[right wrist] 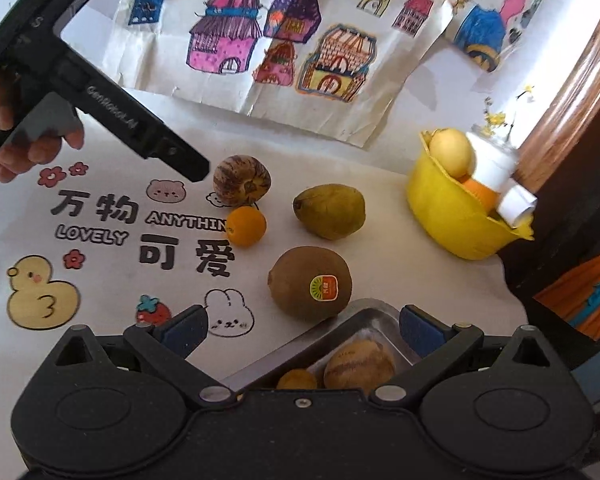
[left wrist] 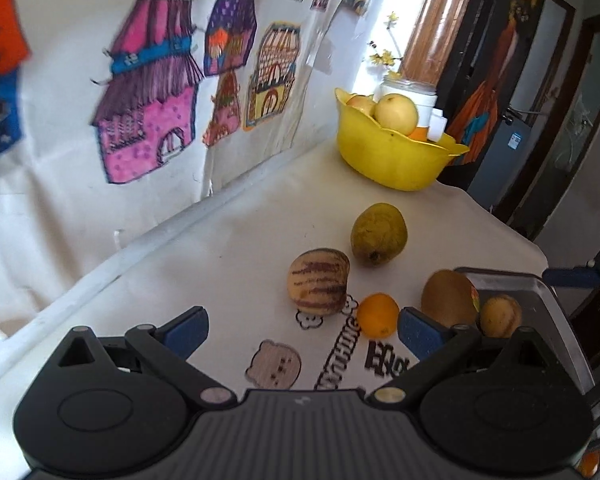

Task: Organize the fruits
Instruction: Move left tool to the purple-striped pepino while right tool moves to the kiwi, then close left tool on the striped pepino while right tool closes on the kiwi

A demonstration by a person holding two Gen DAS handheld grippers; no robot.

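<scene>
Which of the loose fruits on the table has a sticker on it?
The brown kiwi, lying against the metal tray's corner. It carries a green-and-orange sticker; the striped melon, small orange and green pear have none.

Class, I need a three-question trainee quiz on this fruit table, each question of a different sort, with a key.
1. True or false: the kiwi with the sticker lies inside the metal tray.
2. Which holds the pale apple? A) yellow bowl B) metal tray C) bare cloth
3. Fill in: both the left claw and right claw are ____.

Key: 1 false, it lies on the cloth beside the tray; 2 A; 3 open.
</scene>
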